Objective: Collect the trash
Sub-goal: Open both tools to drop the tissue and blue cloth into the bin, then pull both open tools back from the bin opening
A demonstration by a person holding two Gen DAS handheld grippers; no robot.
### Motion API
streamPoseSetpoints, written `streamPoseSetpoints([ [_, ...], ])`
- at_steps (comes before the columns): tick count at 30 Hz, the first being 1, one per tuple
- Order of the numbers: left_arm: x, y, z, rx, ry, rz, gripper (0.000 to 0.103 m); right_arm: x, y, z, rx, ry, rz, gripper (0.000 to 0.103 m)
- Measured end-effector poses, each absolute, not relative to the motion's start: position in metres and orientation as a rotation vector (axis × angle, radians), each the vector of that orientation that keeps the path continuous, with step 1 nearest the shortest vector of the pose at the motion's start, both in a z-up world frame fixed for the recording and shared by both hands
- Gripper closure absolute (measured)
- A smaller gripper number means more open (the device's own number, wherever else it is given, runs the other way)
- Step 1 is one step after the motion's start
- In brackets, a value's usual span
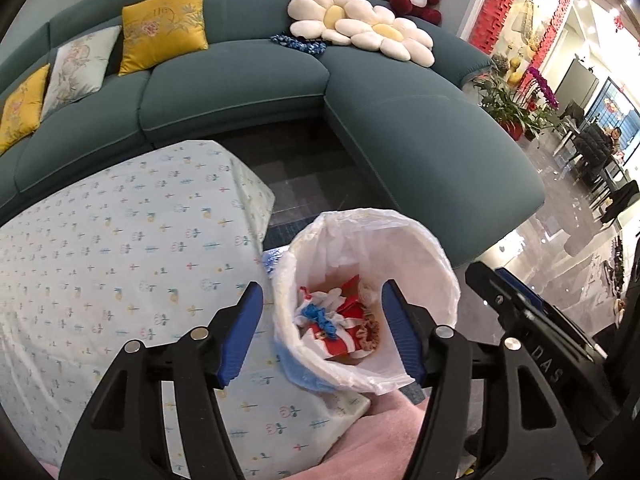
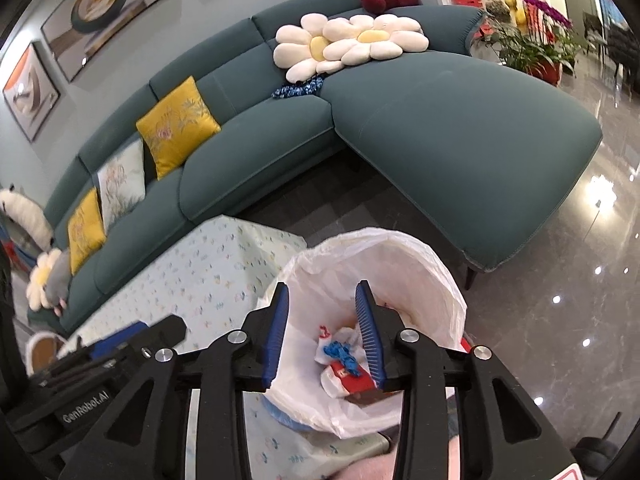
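Since both tongs hang part open and empty over the bin (image 1: 360,304), left tongs (image 1: 322,330) straddling its near rim and right tongs (image 2: 322,334) above its inside, I'd lift straight up clear of the thin white liner. Bin sits just beside the worktop (image 1: 120,240), holding crumpled red, white and blue scraps

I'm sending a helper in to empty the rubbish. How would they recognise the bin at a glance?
Start at the big teal sofa; in front of it stands a low table under a pale flower-print cloth. The bin sits on the floor at the table's near corner. It is the only round container, lined with a white plastic bag and holding red, white and blue wrappers.
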State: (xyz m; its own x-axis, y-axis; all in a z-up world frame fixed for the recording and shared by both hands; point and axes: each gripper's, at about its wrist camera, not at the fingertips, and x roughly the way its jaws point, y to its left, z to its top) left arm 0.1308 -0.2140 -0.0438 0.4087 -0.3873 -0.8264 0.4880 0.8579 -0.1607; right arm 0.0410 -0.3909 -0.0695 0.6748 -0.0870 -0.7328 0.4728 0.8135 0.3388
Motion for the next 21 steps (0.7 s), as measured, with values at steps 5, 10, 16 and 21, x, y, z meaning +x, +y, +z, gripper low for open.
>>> streamPoseSetpoints([
  [5, 0.123, -0.192, -0.045, 0.127, 0.989, -0.510, 0.037, 0.032, -0.370, -0.070, 0.438, 0.812, -0.350, 0.052],
  [10, 0.118, -0.172, -0.048, 0.115, 0.989, -0.475, 0.035, 0.024, -0.356, -0.072, 0.402, 0.849, -0.352, 0.039],
  [16, 0.110, -0.157, -0.053, 0.147, 0.974, -0.428, 0.027, 0.017, -0.342, -0.072, 0.359, 0.858, -0.344, 0.018],
  [21, 0.110, -0.147, -0.059, 0.162, 0.979, -0.400, 0.026, 0.017, -0.337, -0.081, 0.367, 0.902, -0.326, 0.018],
])
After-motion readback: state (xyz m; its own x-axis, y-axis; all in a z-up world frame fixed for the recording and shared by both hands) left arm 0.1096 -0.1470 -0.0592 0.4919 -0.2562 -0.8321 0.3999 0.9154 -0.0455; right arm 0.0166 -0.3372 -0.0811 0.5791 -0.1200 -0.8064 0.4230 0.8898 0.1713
